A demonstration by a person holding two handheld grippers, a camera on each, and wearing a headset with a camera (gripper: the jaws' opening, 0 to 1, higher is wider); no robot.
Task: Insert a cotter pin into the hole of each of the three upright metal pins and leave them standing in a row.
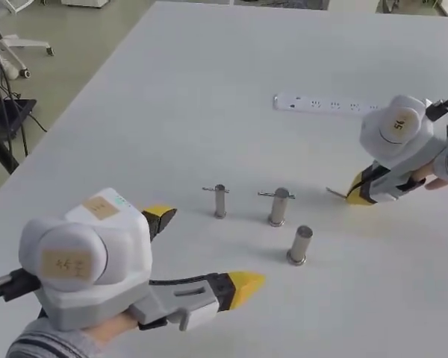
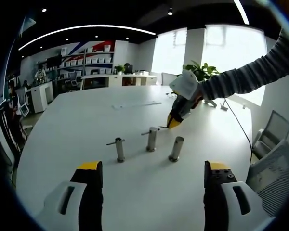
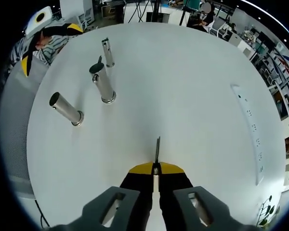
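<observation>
Three upright metal pins stand on the white table (image 1: 209, 97). The left pin (image 1: 220, 201) and the middle pin (image 1: 278, 206) each carry a cotter pin through the top. The third pin (image 1: 300, 245), nearer me, has none. My right gripper (image 1: 349, 195) is shut on a cotter pin (image 3: 157, 148) that juts forward from its tips, to the right of the pins. My left gripper (image 1: 209, 250) stands open at the lower left, nothing between its fingers (image 2: 89, 185).
A white power strip (image 1: 325, 104) lies flat at the back right of the table. A black stand and office chair legs (image 1: 15, 52) stand on the floor beyond the table's left edge.
</observation>
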